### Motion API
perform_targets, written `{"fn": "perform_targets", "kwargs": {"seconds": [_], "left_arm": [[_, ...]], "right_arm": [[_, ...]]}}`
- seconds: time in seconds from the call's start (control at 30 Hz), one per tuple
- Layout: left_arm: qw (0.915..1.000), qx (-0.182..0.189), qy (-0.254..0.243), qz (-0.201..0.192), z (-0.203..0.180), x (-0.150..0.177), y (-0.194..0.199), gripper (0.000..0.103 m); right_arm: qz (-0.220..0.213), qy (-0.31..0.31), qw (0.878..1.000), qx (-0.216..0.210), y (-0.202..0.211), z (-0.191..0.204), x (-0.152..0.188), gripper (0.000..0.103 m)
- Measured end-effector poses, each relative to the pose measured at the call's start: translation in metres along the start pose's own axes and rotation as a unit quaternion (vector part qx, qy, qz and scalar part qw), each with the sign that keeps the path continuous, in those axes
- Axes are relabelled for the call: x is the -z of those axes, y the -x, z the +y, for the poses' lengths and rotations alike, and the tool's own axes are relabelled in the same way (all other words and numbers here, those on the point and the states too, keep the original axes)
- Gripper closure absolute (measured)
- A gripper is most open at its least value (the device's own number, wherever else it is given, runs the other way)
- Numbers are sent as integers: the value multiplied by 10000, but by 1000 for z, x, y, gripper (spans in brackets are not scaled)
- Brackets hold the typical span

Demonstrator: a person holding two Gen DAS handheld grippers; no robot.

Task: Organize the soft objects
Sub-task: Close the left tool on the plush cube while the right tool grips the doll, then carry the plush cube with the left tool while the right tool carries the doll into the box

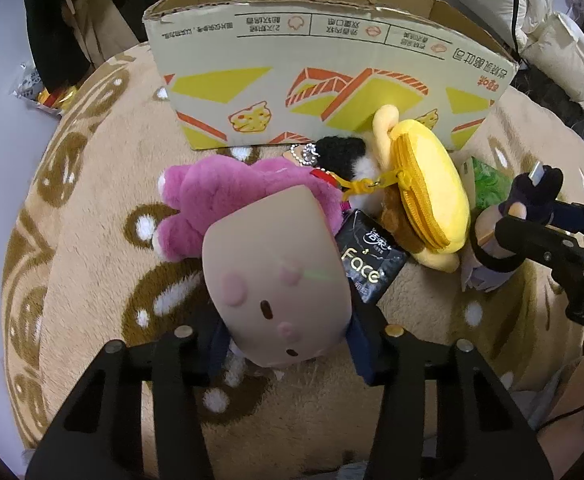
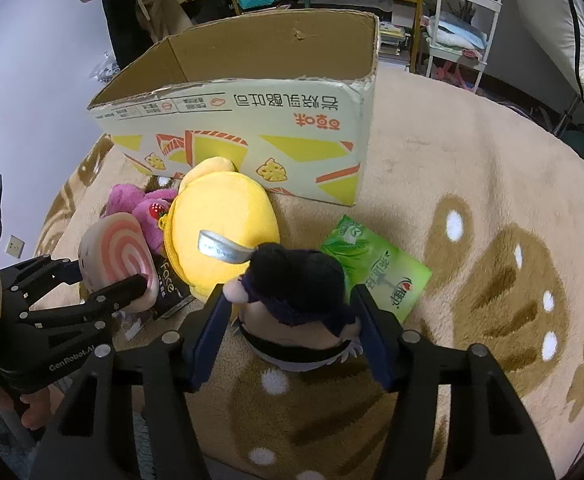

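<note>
The left gripper (image 1: 287, 344) has its fingers closed on a beige roll-cake plush (image 1: 275, 276), a squat cushion with a small face on its side; from the right wrist view its end shows a pink spiral (image 2: 121, 254). The plush leans against a pink bear plush (image 1: 227, 200) that lies on the fluffy tan rug (image 1: 91, 240) with brown paw prints.

The right gripper (image 2: 292, 328) holds a small doll with black hair (image 2: 296, 280) — its fingers press the doll's sides, and the doll stands upright between them. In the left wrist view the same doll (image 1: 532, 200) shows at the right edge, clamped in the black fingers.

Between the two held toys sits a yellow zip pouch (image 1: 432, 192), plush and rounded, resting partly on a brown plush piece and on a black-and-white furry toy (image 1: 344, 156). A black tissue pack marked "Face" (image 1: 368, 264) lies flat just beside the roll-cake plush, touching the pouch's lower edge. A green tissue pack (image 2: 376, 272) lies on the rug just right of the doll, partly behind the right finger.

Behind the pile stands an open cardboard box (image 2: 251, 132) printed with yellow and orange shapes — the yellow pouch's loop touches its front wall. Nothing shows inside the box from these views.
</note>
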State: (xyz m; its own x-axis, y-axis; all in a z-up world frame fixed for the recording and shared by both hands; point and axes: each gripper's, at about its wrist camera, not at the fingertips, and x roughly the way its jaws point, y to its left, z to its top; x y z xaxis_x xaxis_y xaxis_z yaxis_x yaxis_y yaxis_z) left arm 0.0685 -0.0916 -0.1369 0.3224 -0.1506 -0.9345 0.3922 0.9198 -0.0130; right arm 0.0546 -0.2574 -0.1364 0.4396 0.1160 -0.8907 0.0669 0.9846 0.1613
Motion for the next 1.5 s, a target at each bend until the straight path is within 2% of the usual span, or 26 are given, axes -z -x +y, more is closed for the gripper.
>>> {"fn": "perform_targets", "kwargs": {"seconds": [0.1, 0.17, 0.23, 0.37, 0.63, 0.83, 1.07, 1.13, 1.33, 1.5], "left_arm": [[10000, 0, -10, -48, 1, 1, 2, 58], [9999, -57, 10, -99, 2, 1, 6, 58], [9996, -205, -15, -176, 2, 3, 10, 58], [9991, -255, -69, -341, -1, 6, 22, 58], [9967, -191, 2, -784, 2, 12, 49, 58], [9927, -305, 157, -1153, 6, 17, 68, 58], [9822, -537, 179, -1793, 9, 25, 95, 58], [9770, -706, 114, -2007, 7, 26, 104, 58], [9605, -1057, -96, -2571, 0, 27, 127, 58], [9488, -1049, -118, -2976, 0, 21, 149, 58]], "right_arm": [[-15, -7, 10000, -25, 0, 0, 1, 42], [-25, 8, 10000, -64, 1, 1, 0, 51], [-51, 57, 10000, -46, 2, 3, 1, 55], [-92, 129, 9998, -74, 4, 7, 2, 60], [-311, 160, 9992, -181, 17, 7, 4, 62], [-556, 46, 9981, -276, 28, 3, 4, 62], [-1402, 95, 9895, -350, 65, 3, 5, 62], [-1725, 147, 9843, -333, 77, 6, 5, 62], [-2332, 345, 9712, -333, 104, 17, 3, 62], [-2826, 491, 9572, -382, 124, 26, -7, 62]]}}
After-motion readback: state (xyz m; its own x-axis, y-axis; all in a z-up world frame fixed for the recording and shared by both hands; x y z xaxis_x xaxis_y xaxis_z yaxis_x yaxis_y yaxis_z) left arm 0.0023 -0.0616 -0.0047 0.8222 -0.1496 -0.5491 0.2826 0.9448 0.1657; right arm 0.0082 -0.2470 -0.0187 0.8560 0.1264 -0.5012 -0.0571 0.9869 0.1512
